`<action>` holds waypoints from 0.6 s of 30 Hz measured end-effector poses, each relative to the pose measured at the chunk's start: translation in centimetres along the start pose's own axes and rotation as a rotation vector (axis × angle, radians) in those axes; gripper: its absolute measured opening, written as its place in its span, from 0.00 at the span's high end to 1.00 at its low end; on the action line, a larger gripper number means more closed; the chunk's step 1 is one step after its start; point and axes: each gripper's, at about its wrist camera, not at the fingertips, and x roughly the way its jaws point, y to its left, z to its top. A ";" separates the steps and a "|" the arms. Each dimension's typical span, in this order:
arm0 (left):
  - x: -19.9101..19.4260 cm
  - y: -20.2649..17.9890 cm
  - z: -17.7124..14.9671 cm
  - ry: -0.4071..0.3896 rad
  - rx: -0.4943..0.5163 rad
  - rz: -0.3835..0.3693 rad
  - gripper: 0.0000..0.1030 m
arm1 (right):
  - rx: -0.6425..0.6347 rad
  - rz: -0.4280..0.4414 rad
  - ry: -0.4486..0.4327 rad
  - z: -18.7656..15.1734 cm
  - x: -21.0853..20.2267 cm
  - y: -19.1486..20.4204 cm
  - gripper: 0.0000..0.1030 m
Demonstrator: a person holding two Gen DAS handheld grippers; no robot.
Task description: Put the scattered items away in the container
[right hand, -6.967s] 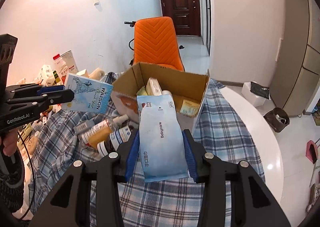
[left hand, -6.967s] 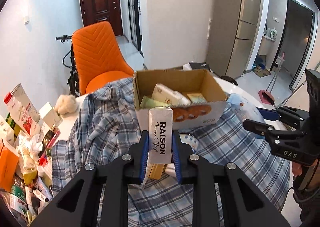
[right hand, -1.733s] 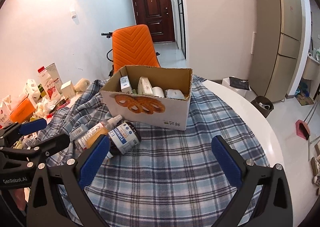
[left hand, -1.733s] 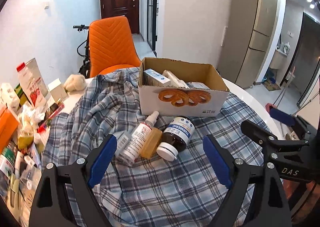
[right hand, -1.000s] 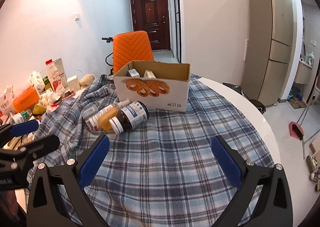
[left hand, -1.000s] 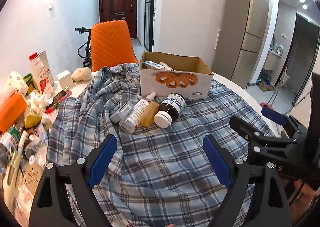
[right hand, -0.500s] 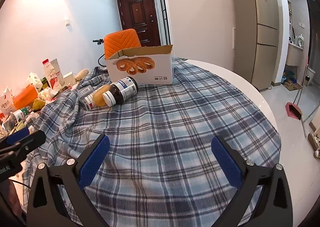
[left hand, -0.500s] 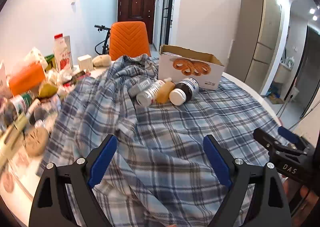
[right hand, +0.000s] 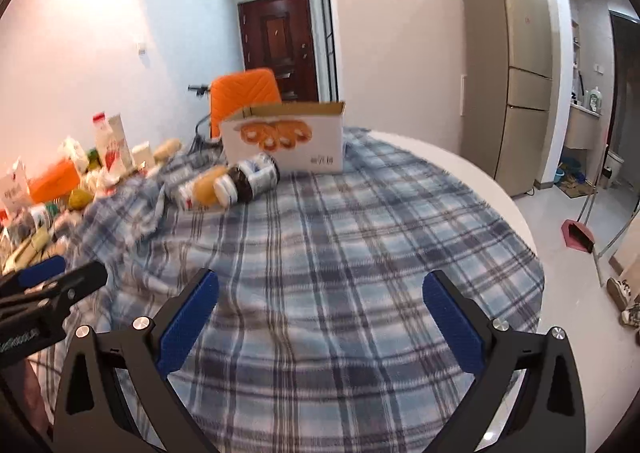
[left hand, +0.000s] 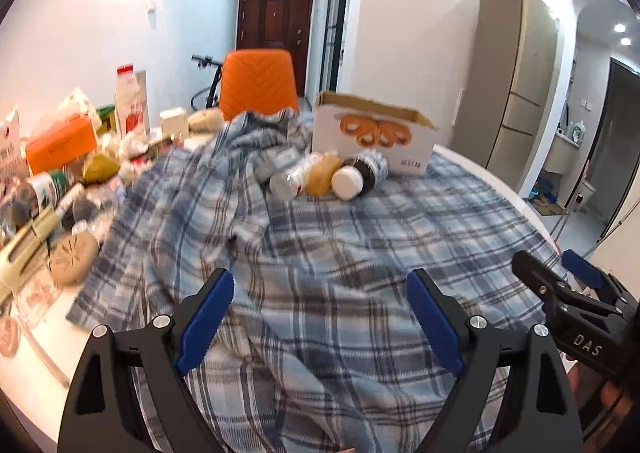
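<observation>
Covering most of a round white table point(right hand: 472, 173), a blue plaid cloth point(right hand: 340, 253) lies flat on the side toward the fridge point(right hand: 508, 53) and bunched into folds on the opposite side. Landmark: one cardboard box point(left hand: 372, 133), open top, pretzel print on its white front, standing on the cloth at the far side.

Room: one orange chair point(left hand: 258, 83) directly behind the box, bike handlebars beside it, dark red door point(left hand: 274, 25) further back down the hall. Fridge well off to the box's right. Red dustpan point(right hand: 576, 237) on the floor past the table edge.

Count, loose items touching or just in front of the box:
- 1 dark bottle point(left hand: 362, 175), white cap, on its side, against the box front
- 1 amber bottle point(left hand: 322, 175), on its side, touching the dark one
- 1 clear bottle point(left hand: 290, 177), on its side, next over
- possibly one more, partly in the cloth folds; blurred, cannot tell

Box contents are hidden from both low views.

Clutter pile point(left hand: 60, 173) well left of the box, off the cloth: orange carton, tall red-white carton, jars, packets. Too blurred to count.

Left gripper point(left hand: 320, 317) is spread wide, nothing in it, low over the cloth well in front of the box. Right gripper point(right hand: 320, 313) is likewise wide apart and holds nothing.
</observation>
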 end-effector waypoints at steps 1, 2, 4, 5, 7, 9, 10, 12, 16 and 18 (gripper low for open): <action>0.1 0.0 -0.1 0.008 0.006 0.011 0.13 | -0.002 0.009 -0.001 -0.1 -0.1 0.1 0.01; 0.2 -0.1 -0.2 0.010 0.016 0.017 0.13 | -0.005 0.010 -0.005 -0.3 -0.1 0.2 0.01; 0.1 -0.3 -0.4 -0.003 0.024 0.016 0.13 | -0.020 -0.004 -0.011 -0.5 0.1 0.5 0.01; 0.0 -0.4 -0.5 -0.016 0.025 0.016 0.13 | -0.030 -0.012 -0.008 -0.6 0.3 0.6 0.01; -0.1 -0.6 -0.6 -0.039 0.034 0.030 0.13 | -0.043 -0.025 0.007 -1.0 0.9 0.5 0.01; -0.1 -1.2 -0.8 -0.061 0.070 0.073 0.13 | -0.024 -0.021 0.018 -1.2 1.4 0.2 0.01; 0.0 -1.3 -0.9 -0.061 0.083 0.082 0.13 | -0.010 -0.014 0.021 -1.3 1.4 0.0 0.01; 0.3 -1.5 -1.0 -0.051 0.094 0.085 0.13 | 0.022 0.008 0.029 -1.6 1.6 -0.5 0.01; 0.4 -1.4 -1.2 -0.044 0.084 0.073 0.13 | 0.040 0.018 0.032 -1.9 1.4 -1.0 0.01; 0.5 -1.5 -1.3 -0.040 0.089 0.070 0.13 | 0.042 0.019 0.035 -1.9 1.4 -1.0 0.01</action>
